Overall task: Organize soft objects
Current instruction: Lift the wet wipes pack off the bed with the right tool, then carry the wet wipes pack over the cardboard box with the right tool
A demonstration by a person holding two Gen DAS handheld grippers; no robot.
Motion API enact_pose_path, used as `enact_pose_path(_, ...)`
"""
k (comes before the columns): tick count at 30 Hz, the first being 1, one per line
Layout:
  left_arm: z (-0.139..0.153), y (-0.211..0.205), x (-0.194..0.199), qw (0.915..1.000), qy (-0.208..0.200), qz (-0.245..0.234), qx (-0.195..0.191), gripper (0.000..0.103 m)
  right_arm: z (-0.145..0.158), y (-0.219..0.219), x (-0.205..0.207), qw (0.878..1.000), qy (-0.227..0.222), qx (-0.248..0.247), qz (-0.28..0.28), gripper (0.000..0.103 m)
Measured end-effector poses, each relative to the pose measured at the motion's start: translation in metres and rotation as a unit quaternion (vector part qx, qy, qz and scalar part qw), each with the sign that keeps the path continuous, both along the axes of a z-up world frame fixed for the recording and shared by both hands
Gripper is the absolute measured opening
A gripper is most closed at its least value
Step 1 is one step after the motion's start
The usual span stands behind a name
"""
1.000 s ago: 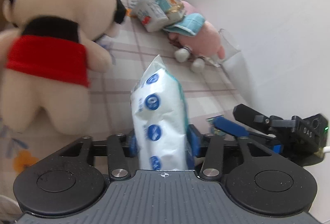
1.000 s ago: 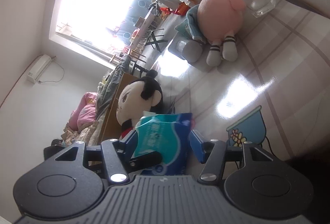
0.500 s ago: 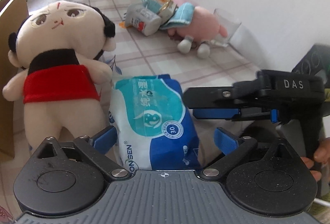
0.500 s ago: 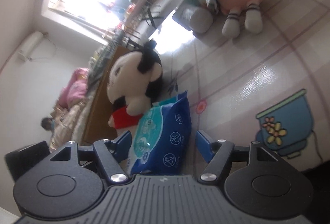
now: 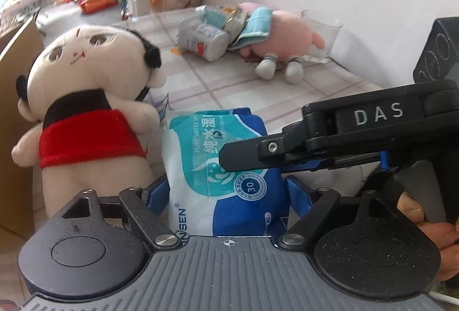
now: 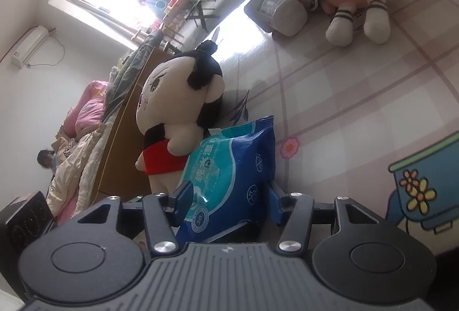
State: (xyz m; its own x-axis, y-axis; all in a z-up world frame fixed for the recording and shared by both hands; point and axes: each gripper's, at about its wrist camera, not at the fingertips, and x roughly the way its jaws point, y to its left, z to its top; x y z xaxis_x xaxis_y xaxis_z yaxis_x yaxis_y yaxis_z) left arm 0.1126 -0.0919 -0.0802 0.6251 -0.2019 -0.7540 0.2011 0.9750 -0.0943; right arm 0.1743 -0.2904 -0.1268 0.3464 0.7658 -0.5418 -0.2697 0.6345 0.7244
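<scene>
I have a blue and teal plastic pack of wet wipes between both tools, on the checked pink and white tablecloth just beside the cream plush doll in the red wrap, whose arm touches the pack's upper corner. My left gripper has just been closing: its blue pads sit against the pack's two sides, though the lower edge of the pack is cut off by the tool body, so how firmly they press I cannot judge. My right gripper, also just closing, pinches the pack across its thickness; in the left view its black finger crosses the printed face and hides part of the lettering. Part of a hand shows at the right edge. Well apart, by the wall, a pink plush in a teal garment lies on the cloth, its head hidden behind a grey can lying on its side and crumpled packets.
</scene>
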Motion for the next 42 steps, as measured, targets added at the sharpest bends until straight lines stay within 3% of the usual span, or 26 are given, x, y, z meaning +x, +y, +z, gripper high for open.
enact_pose_path(10,0.030,-0.004,-0.027,0.9982,-0.051,-0.028,-0.017,0.076,0.033,-0.011,-0.034,0.999,-0.035,-0.012,-0.024,0.057)
enact_pose_path(21,0.085,0.020,-0.071,0.9891,-0.144,-0.010,-0.031,0.075,0.106,0.021,-0.074,0.992,-0.126,-0.023,-0.010,0.058)
enact_pose_path(30,0.140,0.106,-0.098,0.9710,-0.214,0.106,-0.006,0.075,0.171,0.138,-0.065,0.975,-0.192,0.005,0.112,0.058)
enact_pose_path(37,0.149,0.190,-0.086,0.9555,-0.214,0.200,0.030,0.075,0.183,0.262,-0.032,0.965,-0.152,0.027,0.212,0.058)
enact_pose_path(42,0.135,0.258,-0.062,0.9572,-0.161,0.239,0.028,0.075,0.164,0.352,0.005,0.961,-0.101,0.001,0.259,0.058)
